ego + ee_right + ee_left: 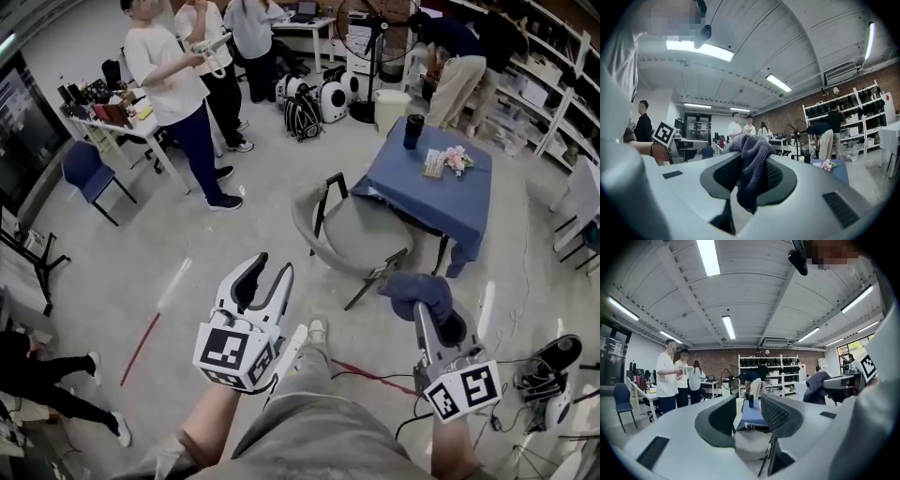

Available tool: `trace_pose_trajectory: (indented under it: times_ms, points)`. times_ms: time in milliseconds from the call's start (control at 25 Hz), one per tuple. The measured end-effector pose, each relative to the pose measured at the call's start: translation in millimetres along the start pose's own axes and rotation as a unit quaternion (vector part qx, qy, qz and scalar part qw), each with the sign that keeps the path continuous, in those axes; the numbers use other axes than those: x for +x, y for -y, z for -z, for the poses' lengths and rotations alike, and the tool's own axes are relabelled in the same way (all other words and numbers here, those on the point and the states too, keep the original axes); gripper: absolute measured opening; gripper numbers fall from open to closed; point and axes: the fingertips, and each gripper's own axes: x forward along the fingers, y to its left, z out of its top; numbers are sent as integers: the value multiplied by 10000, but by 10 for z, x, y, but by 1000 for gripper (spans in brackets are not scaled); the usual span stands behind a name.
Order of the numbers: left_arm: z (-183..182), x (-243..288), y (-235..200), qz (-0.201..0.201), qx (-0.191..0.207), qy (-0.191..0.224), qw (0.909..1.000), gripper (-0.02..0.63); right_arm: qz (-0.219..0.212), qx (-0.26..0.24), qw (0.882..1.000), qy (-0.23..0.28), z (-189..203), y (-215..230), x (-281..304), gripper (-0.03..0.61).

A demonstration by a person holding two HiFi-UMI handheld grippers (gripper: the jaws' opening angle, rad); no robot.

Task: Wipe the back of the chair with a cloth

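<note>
The blue-covered table [450, 202] sat mid-floor with the grey chair [356, 234] just beside it. The left gripper [266, 278] was hanging out in front with its jaws wide apart, nothing between them. The right gripper [441, 317] had its jaws clamped on the bunched-up dark cloth [417, 289], near the chair.

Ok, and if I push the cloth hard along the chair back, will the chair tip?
Probably not: the chair stands on splayed dark legs, though its thin frame looks light, so it may slide. The cloth droops in folds from the right gripper, so it will likely bunch.
</note>
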Motion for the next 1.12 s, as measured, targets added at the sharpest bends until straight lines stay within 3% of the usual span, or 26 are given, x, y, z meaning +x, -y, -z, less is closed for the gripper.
trace_pose_trajectory:
  times_ms: [360, 560, 800, 1120]
  points:
    - [328, 988, -586, 94, -234, -590, 9979, 181, 103, 151, 9992, -345, 125, 406, 1066, 97]
    - [680, 1669, -1052, 102, -561, -1067, 9927, 181, 187, 120, 9975, -678, 304, 682, 1854, 97]
    - [1275, 2328, -1576, 133, -1002, -1743, 9795, 186, 13, 122, 9930, -1173, 627, 859, 2832, 97]
    - [1997, 2815, -1883, 156, -1892, -2496, 9496, 189, -268, 274, 9839, -1747, 1174, 935, 3876, 98]
